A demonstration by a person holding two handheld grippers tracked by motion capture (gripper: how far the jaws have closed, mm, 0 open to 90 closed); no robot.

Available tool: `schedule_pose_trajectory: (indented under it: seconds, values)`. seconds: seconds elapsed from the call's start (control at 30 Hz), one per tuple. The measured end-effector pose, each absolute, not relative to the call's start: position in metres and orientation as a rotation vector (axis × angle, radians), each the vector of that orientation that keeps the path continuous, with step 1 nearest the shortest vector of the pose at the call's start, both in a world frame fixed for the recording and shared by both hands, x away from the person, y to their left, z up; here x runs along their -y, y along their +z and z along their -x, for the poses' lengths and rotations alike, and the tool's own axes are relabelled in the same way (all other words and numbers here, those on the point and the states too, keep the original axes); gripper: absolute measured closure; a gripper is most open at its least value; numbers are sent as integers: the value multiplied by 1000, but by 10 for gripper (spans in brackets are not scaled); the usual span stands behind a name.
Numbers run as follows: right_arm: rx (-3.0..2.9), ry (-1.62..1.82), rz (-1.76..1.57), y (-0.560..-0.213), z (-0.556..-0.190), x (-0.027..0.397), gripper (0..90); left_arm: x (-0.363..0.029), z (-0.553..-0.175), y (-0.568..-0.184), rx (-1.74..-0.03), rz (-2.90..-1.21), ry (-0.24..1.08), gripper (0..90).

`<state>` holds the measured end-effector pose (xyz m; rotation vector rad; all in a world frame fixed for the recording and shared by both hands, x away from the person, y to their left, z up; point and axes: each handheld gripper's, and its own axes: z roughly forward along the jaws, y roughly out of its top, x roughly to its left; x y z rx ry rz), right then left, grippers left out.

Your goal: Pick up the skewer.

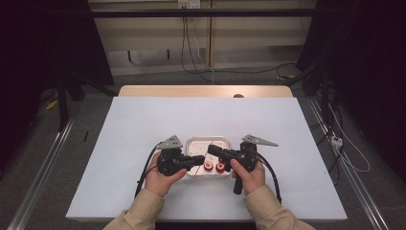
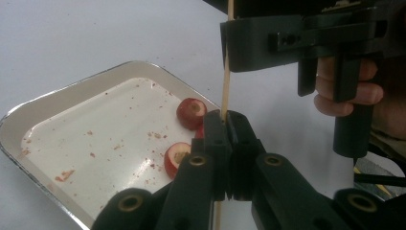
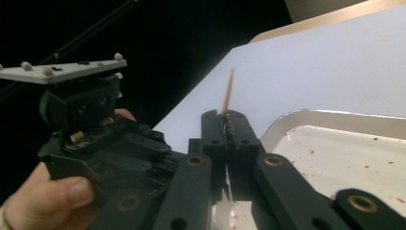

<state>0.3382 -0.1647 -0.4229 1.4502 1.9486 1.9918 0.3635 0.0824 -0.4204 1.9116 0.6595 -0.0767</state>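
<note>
Two red fruits [image 2: 191, 113] lie in the tray [image 2: 57, 103], near its edge closest to the grippers; a third red bit shows between them, mostly hidden behind the left jaws. Tray floor is white with red specks and smears. Tray sits on the white table [image 1: 143, 124], between both hands. Left gripper [image 2: 225, 116]: jaws closed tight on a thin wooden skewer [image 2: 225, 81], which runs upright past the fruits. Right gripper [image 3: 224, 116]: jaws closed on the same skewer, tip poking out beyond them. Both grippers [image 1: 203, 158] [image 1: 210, 149] meet just above the tray's near side.
</note>
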Motion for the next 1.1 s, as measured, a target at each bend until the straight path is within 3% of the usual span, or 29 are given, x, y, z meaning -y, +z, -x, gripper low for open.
schedule_pose_trajectory:
  seconds: [0.27, 0.43, 0.6, 0.97, 1.1]
  values:
    - [-1984, 1976, -1411, -418, -339, 163, 894, -82, -363, -420, -653, -1922, -90, 883]
    - [-1948, 1981, -1400, -412, -340, 168, 895, -80, -362, -424, -653, -2008, -94, 820]
    - [-1949, 1974, -1388, -410, -341, 169, 895, -77, -361, -426, -661, -2033, -105, 873]
    - [-1956, 1984, -1391, -411, -342, 167, 890, -79, -361, -425, -671, -2048, -134, 894]
    - [-1948, 1944, -1375, -412, -343, 167, 583, -87, -363, -422, -705, -2033, -133, 896]
